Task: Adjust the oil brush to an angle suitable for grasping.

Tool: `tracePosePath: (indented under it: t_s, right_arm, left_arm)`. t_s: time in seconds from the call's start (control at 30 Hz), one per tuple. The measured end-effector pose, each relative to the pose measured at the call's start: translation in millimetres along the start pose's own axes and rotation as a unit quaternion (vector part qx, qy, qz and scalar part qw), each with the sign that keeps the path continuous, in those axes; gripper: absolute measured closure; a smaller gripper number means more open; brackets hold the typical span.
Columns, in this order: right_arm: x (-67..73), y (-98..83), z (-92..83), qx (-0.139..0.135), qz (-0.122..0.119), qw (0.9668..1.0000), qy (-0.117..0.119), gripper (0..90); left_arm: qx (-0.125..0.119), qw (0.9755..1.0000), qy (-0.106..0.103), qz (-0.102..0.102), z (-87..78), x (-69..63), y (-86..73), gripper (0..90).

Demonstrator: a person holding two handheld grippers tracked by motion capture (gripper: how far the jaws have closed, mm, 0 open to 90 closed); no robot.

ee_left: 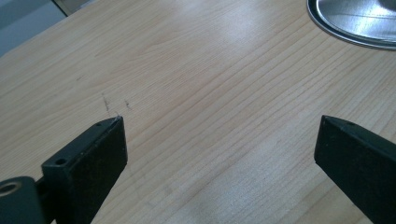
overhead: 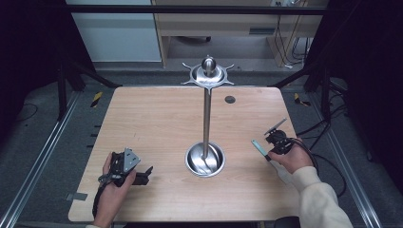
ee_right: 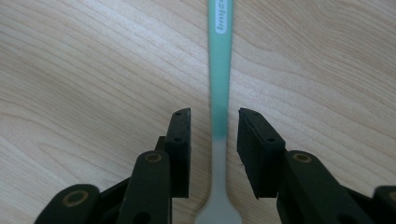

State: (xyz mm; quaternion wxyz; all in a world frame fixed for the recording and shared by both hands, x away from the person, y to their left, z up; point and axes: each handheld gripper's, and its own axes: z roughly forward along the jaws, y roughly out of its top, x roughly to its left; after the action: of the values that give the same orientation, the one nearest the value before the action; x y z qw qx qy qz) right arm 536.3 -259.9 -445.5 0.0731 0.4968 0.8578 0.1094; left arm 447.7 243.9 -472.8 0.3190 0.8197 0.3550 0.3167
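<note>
Pale wood grain runs across the counter (overhead: 157, 118), and nearest the person the left gripper (overhead: 142, 175) lies low on it in the left hand (overhead: 114, 183), fingers (ee_left: 95, 158) spread wide with nothing but bare wood between them. Just off its right finger, the left gripper view catches the rim of a shiny steel base dish (ee_left: 355, 28).

Over on the right, the right hand (overhead: 294, 156) tips the right gripper (ee_right: 214, 140) down onto a toothbrush (ee_right: 219, 74), mint green along the handle and paling to grey-white toward the wider end at the bottom of the right gripper view. The fingers (ee_right: 180, 140) sit narrow, one on each side of the handle, a sliver of counter visible on both sides, so they straddle it without pressing. The toothbrush lies flat on the counter near its right edge, well apart from the stand.

Mid-counter, the steel stand (overhead: 206, 118) rises from its round dish to a hooked crown with a ball on top. Behind it, a small dark cap (overhead: 230, 99) sits in the counter.
</note>
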Motion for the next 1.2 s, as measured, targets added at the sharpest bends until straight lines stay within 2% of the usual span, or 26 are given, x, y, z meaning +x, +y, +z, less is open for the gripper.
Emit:
tracePosePath:
  t_s: [0.1,0.2,0.43,0.47,0.5,0.73,1.13,1.2]
  right_arm:
    - [2.2,2.9,0.2,0.011,-0.008,0.9999,0.001,67.7]
    - [3.8,8.1,2.2,0.035,-0.021,0.9990,-0.019,68.2]
    - [2.3,11.5,6.1,0.057,-0.022,0.9980,-0.018,69.1]
    - [3.0,11.6,7.1,0.060,-0.019,0.9979,-0.011,69.1]
    - [2.4,11.6,8.4,0.060,-0.026,0.9978,-0.012,69.5]
    - [-0.1,11.6,13.9,0.067,-0.023,0.9973,-0.016,71.6]
    - [-5.5,8.1,18.5,0.072,-0.012,0.9973,-0.006,76.6]
    - [-7.2,7.6,18.7,0.071,-0.016,0.9973,-0.005,77.3]
  left_arm:
    - [-0.002,1.0000,-0.001,0.000,0.3,0.6,0.1,2.2]
    - [-0.003,1.0000,-0.003,-0.002,0.5,1.4,0.0,2.2]
    - [-0.001,1.0000,-0.005,0.003,1.0,-0.8,1.2,2.2]
    - [-0.001,1.0000,-0.005,0.003,1.1,-1.0,1.2,2.1]
    - [-0.001,1.0000,-0.005,0.004,1.2,-1.2,1.2,2.2]
    - [-0.002,1.0000,-0.005,0.002,1.6,-1.4,1.1,2.2]
    - [-0.002,1.0000,-0.008,0.002,1.7,-2.0,1.1,2.2]
    - [-0.001,1.0000,-0.007,0.004,1.7,-2.2,1.2,2.2]
